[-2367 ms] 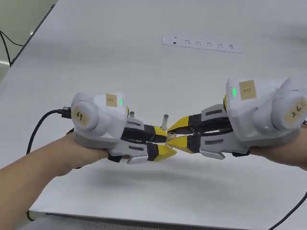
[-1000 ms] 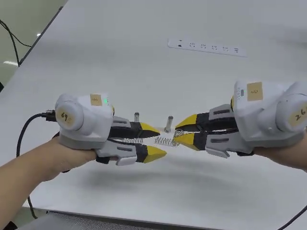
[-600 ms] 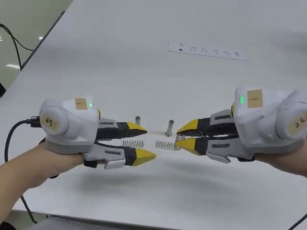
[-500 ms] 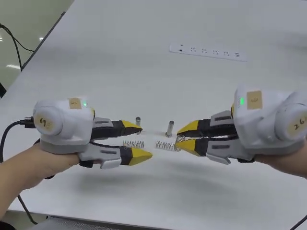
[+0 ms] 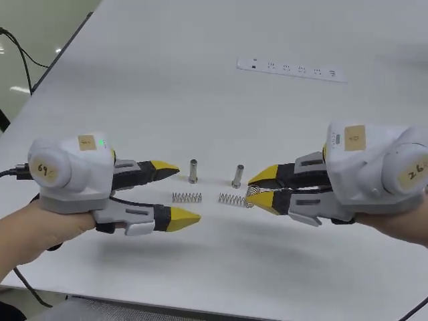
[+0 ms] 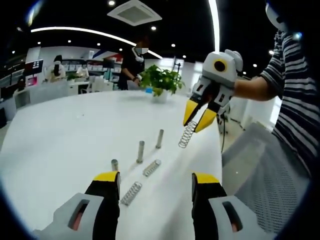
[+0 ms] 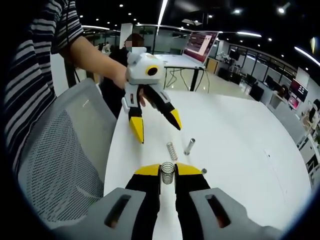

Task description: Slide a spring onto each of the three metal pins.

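Observation:
My right gripper (image 5: 257, 191) (image 7: 168, 171) is shut on one end of a spring (image 5: 234, 199) (image 7: 168, 173), which sticks out to the left just above the table. The left gripper view shows this spring (image 6: 186, 135) hanging from the right gripper (image 6: 198, 116). My left gripper (image 5: 179, 194) (image 6: 156, 178) stands open and holds nothing. Two loose springs (image 6: 152, 167) (image 6: 131, 193) lie on the table ahead of it. One of them (image 5: 186, 197) lies by its tips. Three bare metal pins (image 6: 115, 165) (image 6: 140, 151) (image 6: 160, 138) stand upright in a row. Two pins (image 5: 193, 170) (image 5: 237, 176) stand just behind the springs.
A white power strip (image 5: 291, 69) lies far back on the white table (image 5: 200, 80). A black cable (image 5: 17, 47) hangs at the table's left edge. A grey mesh chair (image 7: 65, 155) stands at the near edge. People and a potted plant (image 6: 160, 80) are far behind.
My left gripper has drawn back to the left, away from the right one, and stands open. A spring that was between its jaws now lies on the table. The right gripper keeps its spring.

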{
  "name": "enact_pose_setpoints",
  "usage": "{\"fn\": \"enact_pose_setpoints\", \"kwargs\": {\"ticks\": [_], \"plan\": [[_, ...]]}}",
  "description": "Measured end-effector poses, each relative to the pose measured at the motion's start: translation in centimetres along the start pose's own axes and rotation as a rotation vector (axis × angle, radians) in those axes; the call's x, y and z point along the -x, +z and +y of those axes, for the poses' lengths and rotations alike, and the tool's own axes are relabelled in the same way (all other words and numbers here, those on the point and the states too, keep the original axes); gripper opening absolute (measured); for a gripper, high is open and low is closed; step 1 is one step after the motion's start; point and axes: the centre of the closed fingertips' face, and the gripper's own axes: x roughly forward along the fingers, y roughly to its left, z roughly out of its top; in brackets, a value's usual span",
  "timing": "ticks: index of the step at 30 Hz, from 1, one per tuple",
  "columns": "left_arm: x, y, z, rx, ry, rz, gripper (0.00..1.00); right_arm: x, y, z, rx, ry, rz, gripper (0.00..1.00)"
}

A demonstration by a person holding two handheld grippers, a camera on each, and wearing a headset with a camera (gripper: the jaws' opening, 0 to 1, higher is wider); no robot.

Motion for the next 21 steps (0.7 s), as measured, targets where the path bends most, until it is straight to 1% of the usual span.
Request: {"fn": "enact_pose_setpoints", "kwargs": {"ticks": [5,9,12,14,16,18,20,21], "plan": [[0.5,0.0,0.6,0.006,0.022,-0.007,0.61,0.1,-0.2,0.0,-0.004,-0.003,0.0,0.07],[0.8,0.2,1.2,0.0,0.05,-0.02,0.64,0.2,-0.2,-0.1,-0.008,-0.009,-0.002,0.07],[0.9,0.2,1.2,0.007,0.052,-0.022,0.72,0.2,-0.2,-0.2,-0.015,-0.012,-0.006,0.07],[0.9,0.1,1.3,0.007,0.055,-0.02,0.75,0.2,-0.2,-0.2,-0.018,-0.013,-0.009,0.07],[0.9,0.0,1.4,0.003,0.064,-0.018,0.8,0.1,-0.3,-0.3,-0.02,-0.016,-0.008,0.07],[0.9,0.1,1.4,0.016,0.065,-0.027,0.85,0.1,-0.4,-0.3,-0.025,-0.016,-0.007,0.07],[1.0,0.1,1.4,0.016,0.067,-0.033,0.87,0.1,-0.5,-0.3,-0.027,-0.017,-0.004,0.07],[0.9,0.2,1.5,0.02,0.074,-0.041,0.91,0.1,-0.6,-0.3,-0.028,-0.017,-0.002,0.07]]}}
